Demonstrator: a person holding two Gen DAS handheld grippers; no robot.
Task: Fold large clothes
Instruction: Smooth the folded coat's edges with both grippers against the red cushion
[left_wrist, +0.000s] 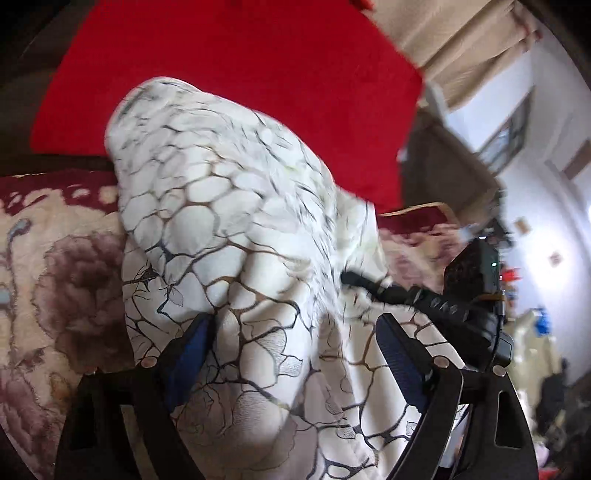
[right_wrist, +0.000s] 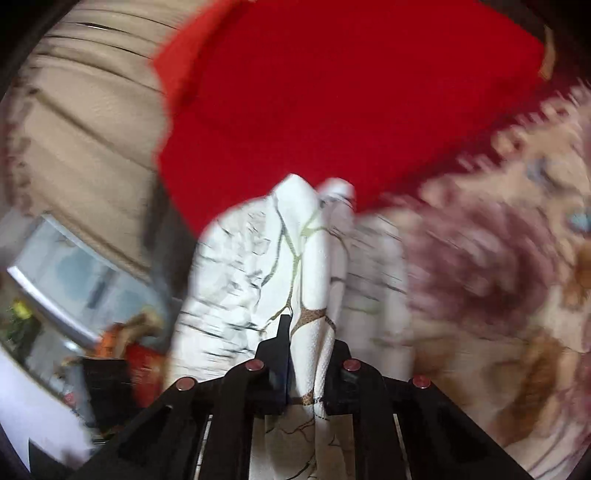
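Observation:
A large white garment (left_wrist: 229, 229) with a black and gold web print hangs bunched in front of the left wrist view. My left gripper (left_wrist: 291, 332) is open, its blue-padded fingers (left_wrist: 399, 354) wide apart with the cloth draped between them. My right gripper (right_wrist: 306, 332) is shut on a fold of the same garment (right_wrist: 295, 258), which rises in front of it. The right gripper also shows in the left wrist view (left_wrist: 406, 291), pinching the cloth at the right.
A red blanket (left_wrist: 240, 74) lies behind the garment. A floral bedspread (left_wrist: 55, 277) covers the bed below. Beige curtains (left_wrist: 472, 40) hang at the back right; room clutter (right_wrist: 74, 295) shows at the left of the right wrist view.

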